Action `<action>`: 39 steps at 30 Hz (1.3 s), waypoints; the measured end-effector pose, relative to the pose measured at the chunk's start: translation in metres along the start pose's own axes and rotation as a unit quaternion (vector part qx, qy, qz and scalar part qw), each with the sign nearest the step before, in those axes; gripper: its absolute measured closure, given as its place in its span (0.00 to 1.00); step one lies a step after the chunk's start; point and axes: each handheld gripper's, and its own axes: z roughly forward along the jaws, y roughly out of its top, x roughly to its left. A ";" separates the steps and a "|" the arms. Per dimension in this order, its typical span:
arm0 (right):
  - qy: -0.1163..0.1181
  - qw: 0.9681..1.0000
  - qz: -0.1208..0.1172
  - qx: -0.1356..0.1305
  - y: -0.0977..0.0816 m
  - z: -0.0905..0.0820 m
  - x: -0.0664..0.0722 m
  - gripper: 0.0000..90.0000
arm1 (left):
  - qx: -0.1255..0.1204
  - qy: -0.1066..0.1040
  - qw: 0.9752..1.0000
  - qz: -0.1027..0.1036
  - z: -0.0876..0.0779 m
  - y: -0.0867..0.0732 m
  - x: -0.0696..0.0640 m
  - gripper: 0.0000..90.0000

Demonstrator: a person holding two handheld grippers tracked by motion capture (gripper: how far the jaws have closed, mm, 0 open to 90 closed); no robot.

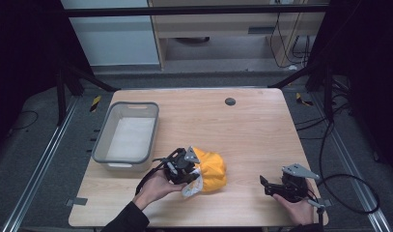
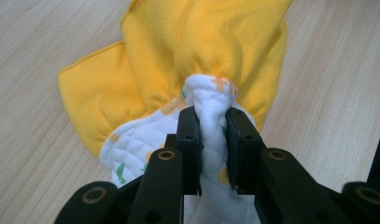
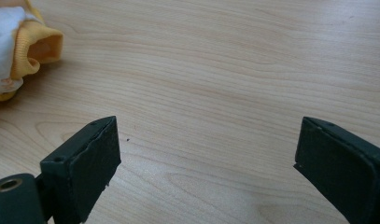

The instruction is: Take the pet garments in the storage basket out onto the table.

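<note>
**Left gripper pinches a bunched yellow garment near the tub**

While the yellow garment (image 1: pixel 211 170) lies bunched on the wooden table (image 1: pixel 261 125), near its front edge and just right of the grey plastic tub (image 1: pixel 128 137), its white printed lining (image 2: pixel 211 100) is gathered into a fold and squeezed between the pads of the left gripper (image 1: pixel 183 166). In the left gripper view the two black jaws stand close together with only that thin ridge of lining between them. The right gripper (image 1: pixel 281 186) rests well apart at the table's right side, its jaws spread wide over bare wood.

The hold looks slight: only a narrow pleat of lining is caught, so a lift could let it slide out and drop the bundle. With one pinch point, the loose yellow cloth may also unfurl, drag across the table or catch the tub's rim.
</note>
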 end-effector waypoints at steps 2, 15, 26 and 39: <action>0.001 1.000 0.000 0.000 0.000 0.000 0.000 0.07 | 0.001 -0.001 1.000 -0.003 0.001 -0.001 0.000 0.83; 0.001 1.000 0.000 0.001 0.000 0.000 0.001 0.07 | 0.013 -0.005 1.000 -0.015 0.005 -0.005 0.003 0.69; 0.000 1.000 0.000 0.000 0.000 0.000 0.000 0.07 | -0.017 -0.005 0.999 -0.032 -0.007 -0.010 0.008 0.51; 0.000 1.000 0.001 0.001 0.000 0.000 0.000 0.07 | -0.081 0.030 0.995 -0.054 -0.030 -0.026 0.009 0.34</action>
